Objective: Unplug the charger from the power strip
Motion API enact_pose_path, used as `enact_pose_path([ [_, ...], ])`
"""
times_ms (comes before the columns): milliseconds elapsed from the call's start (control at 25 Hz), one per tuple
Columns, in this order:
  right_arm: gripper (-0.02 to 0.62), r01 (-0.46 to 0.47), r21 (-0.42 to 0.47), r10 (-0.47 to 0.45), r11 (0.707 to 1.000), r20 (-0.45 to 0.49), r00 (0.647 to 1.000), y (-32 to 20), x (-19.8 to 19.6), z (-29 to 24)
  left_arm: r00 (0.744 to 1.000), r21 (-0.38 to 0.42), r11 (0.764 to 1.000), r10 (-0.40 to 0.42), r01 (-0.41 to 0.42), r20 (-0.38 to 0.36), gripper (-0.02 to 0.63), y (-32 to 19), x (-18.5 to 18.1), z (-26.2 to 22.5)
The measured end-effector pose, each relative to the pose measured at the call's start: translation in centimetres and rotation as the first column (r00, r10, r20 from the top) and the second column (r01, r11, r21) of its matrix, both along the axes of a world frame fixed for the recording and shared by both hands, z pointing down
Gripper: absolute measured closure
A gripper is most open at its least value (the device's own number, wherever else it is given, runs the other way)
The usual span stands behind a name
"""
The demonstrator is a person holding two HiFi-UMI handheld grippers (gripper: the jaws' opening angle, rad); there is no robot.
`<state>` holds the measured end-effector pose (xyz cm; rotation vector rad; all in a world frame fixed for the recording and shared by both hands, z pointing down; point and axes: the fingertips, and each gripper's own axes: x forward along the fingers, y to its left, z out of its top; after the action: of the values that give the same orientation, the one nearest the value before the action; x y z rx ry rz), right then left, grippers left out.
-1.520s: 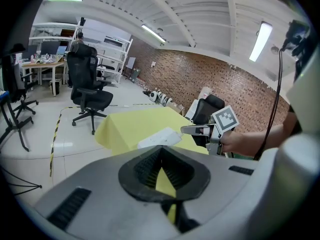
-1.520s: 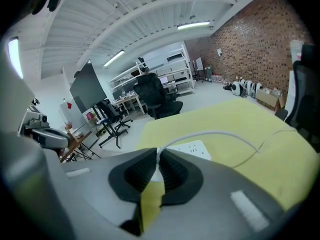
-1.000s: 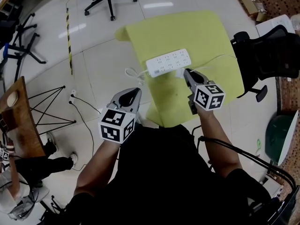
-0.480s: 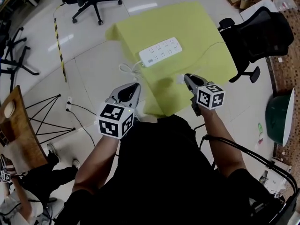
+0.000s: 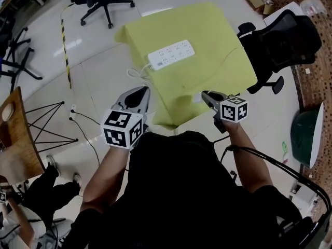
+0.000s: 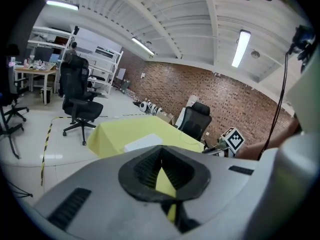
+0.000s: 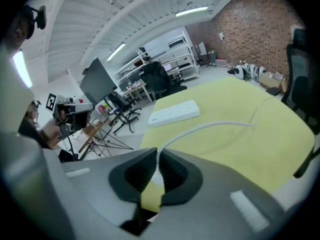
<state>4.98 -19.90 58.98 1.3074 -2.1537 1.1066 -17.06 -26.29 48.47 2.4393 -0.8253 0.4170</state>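
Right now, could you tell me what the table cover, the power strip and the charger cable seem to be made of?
The table cover looks like woven cloth, matte yellow-green; it drapes and folds at the edges. The power strip is probably hard plastic, smooth white, with crisp moulded edges and sockets. The charger cable appears to have a flexible plastic or rubbery white sheath, since it lies in soft curves.

The table cloth (image 5: 207, 45) is matt yellow-green fabric, lying smooth under a white power strip (image 5: 171, 55) of sleek plastic. Glossy pale tiles make up the floor (image 5: 98, 61), mirroring the ceiling lights. The right tongs (image 7: 157, 155), matt grey plastic with ribbed black rubbery pads (image 7: 177, 174), clamp a smooth white plastic charger (image 5: 197, 98). A rough brick wall (image 6: 220, 91) stands behind.
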Motion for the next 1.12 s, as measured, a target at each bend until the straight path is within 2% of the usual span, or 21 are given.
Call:
enact_pose_path([
  [200,0.578,0.179,-0.037,-0.175,0.983,0.091,0.980,1.5,0.3,1.2,0.993,-0.005,0.993,-0.117,0.117,0.015,0.600,1.9,1.7,-0.2],
  [320,0.578,0.231,-0.031,-0.226,0.973,0.117,0.967,2.0,2.1,1.9,0.986,-0.021,0.986,-0.167,0.168,0.027,0.600,4.1,3.8,-0.1],
  [440,0.578,0.224,-0.017,-0.220,0.974,0.133,0.966,1.9,4.6,2.7,0.980,-0.020,0.980,-0.196,0.197,0.040,0.600,6.2,6.2,-0.2],
  [640,0.560,0.212,-0.027,-0.208,0.977,0.118,0.971,1.3,7.4,5.0,0.956,-0.057,0.955,-0.292,0.292,0.005,0.600,8.9,9.2,-0.6],
  [760,0.550,0.208,-0.037,-0.202,0.977,0.119,0.972,1.3,8.3,6.2,0.945,-0.035,0.945,-0.326,0.326,0.020,0.600,10.7,10.3,-1.3],
  [920,0.538,0.206,-0.034,-0.201,0.978,0.112,0.973,1.0,8.8,7.2,0.924,-0.018,0.925,-0.379,0.380,0.041,0.600,13.0,10.3,-2.1],
  [1120,0.498,0.189,-0.048,-0.185,0.981,0.085,0.979,1.2,9.8,7.8,0.890,-0.042,0.889,-0.453,0.455,0.054,0.600,16.0,9.1,-2.4],
])
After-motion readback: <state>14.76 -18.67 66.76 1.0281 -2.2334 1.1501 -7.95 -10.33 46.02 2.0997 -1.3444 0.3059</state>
